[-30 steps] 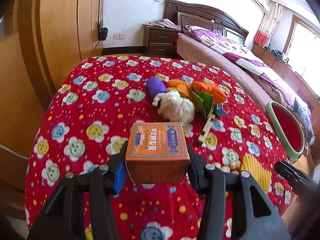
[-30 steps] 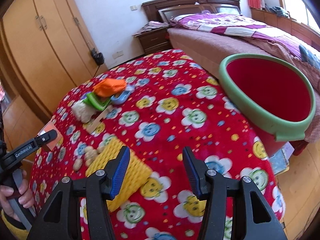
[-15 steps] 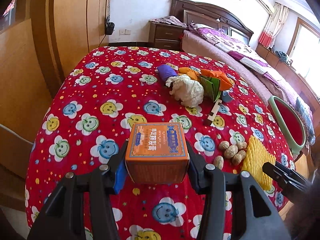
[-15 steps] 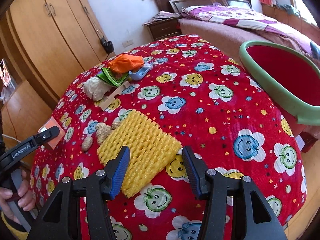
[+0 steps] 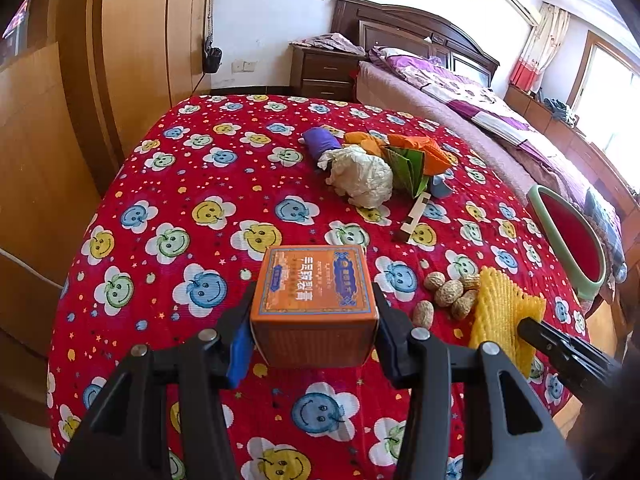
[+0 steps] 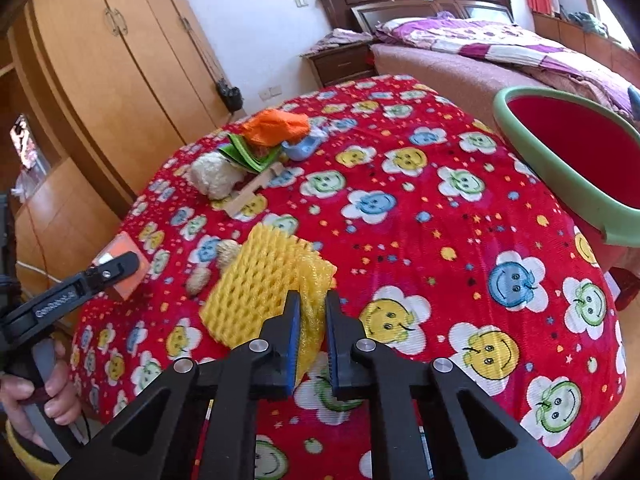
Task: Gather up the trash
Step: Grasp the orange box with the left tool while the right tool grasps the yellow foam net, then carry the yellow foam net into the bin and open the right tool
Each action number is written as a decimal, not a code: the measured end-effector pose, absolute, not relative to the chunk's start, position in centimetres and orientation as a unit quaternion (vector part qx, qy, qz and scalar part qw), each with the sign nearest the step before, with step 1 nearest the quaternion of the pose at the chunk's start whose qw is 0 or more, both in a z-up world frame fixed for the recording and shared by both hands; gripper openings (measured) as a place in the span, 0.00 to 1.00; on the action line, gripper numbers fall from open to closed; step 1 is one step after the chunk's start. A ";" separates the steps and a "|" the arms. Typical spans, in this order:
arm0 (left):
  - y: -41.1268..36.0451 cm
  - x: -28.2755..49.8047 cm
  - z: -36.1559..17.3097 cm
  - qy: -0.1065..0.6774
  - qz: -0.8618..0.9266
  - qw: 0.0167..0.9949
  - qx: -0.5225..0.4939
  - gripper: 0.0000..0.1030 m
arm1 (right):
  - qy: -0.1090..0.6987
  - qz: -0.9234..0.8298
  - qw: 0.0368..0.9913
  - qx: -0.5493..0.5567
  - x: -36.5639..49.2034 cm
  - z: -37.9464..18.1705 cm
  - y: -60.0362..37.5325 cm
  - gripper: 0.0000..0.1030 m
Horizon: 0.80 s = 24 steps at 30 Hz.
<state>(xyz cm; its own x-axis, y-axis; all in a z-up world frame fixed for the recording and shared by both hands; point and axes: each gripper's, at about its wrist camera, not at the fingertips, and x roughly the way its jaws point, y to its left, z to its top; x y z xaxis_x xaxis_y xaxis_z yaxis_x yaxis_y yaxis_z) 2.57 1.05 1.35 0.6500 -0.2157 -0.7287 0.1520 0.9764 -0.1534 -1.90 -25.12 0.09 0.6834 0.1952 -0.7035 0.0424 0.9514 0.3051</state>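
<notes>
My left gripper (image 5: 314,332) is shut on an orange box (image 5: 314,300) and holds it above the table's near edge; the box also shows in the right wrist view (image 6: 128,268). My right gripper (image 6: 312,320) is shut on the near corner of a yellow foam fruit net (image 6: 260,284), which lies on the red cloth; the net also shows in the left wrist view (image 5: 500,312). Several peanuts (image 5: 448,294) lie beside the net. A red bin with a green rim (image 6: 560,152) stands at the table's right edge.
A pile lies mid-table: crumpled white paper (image 5: 360,178), purple wrapper (image 5: 320,144), orange bag (image 5: 416,148), green folded paper (image 5: 404,168), a wooden stick (image 5: 416,216), a blue cup (image 6: 302,148). Wardrobe (image 6: 120,60) at left, bed (image 6: 480,52) behind.
My right gripper moved onto the yellow foam net and closed on its corner. My left gripper drew back toward the table's near edge, still holding the box.
</notes>
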 end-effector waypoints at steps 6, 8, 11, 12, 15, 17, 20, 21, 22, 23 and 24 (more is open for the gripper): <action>0.4 2.5 2.0 0.402 -0.112 0.908 -0.040 0.50 | 0.356 0.047 0.922 0.147 -2.9 2.0 -25.3 0.10; 0.1 2.6 2.2 0.401 -0.118 0.908 -0.040 0.50 | 0.345 0.046 0.926 0.147 -3.1 2.5 -25.5 0.10; -0.6 2.6 2.8 0.397 -0.129 0.908 -0.037 0.50 | 0.329 0.040 0.932 0.149 -3.6 3.4 -26.0 0.10; -0.8 2.6 2.9 0.396 -0.132 0.908 -0.036 0.50 | 0.325 0.038 0.933 0.150 -3.7 3.6 -26.2 0.10; -1.6 2.8 3.7 0.392 -0.148 0.907 -0.036 0.50 | 0.312 0.027 0.937 0.152 -4.0 4.3 -27.0 0.10; -2.2 2.8 4.1 0.389 -0.156 0.907 -0.035 0.50 | 0.303 0.018 0.940 0.153 -4.3 4.8 -27.7 0.10; -3.3 3.0 4.7 0.385 -0.169 0.907 -0.029 0.50 | 0.291 0.005 0.944 0.157 -4.6 5.3 -28.8 0.10; -3.8 3.0 4.8 0.385 -0.174 0.906 -0.029 0.50 | 0.289 0.002 0.944 0.159 -4.7 5.4 -29.1 0.10; -4.1 3.1 4.9 0.385 -0.178 0.905 -0.029 0.50 | 0.285 -0.003 0.945 0.160 -4.7 5.5 -29.5 0.10; -4.5 3.1 5.0 0.385 -0.183 0.904 -0.029 0.50 | 0.282 -0.009 0.946 0.161 -4.8 5.7 -29.8 0.10; -5.0 3.1 5.2 0.385 -0.188 0.903 -0.028 0.50 | 0.278 -0.015 0.947 0.162 -4.9 5.9 -30.3 0.10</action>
<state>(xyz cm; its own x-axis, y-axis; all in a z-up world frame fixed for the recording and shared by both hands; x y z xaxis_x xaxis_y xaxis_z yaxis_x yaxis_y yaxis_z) 3.14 -4.98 5.19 0.6334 -0.3620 -0.6839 0.3184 0.9275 -0.1961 -4.88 -30.27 5.86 0.8452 0.0618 -0.5308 0.1186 0.9468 0.2991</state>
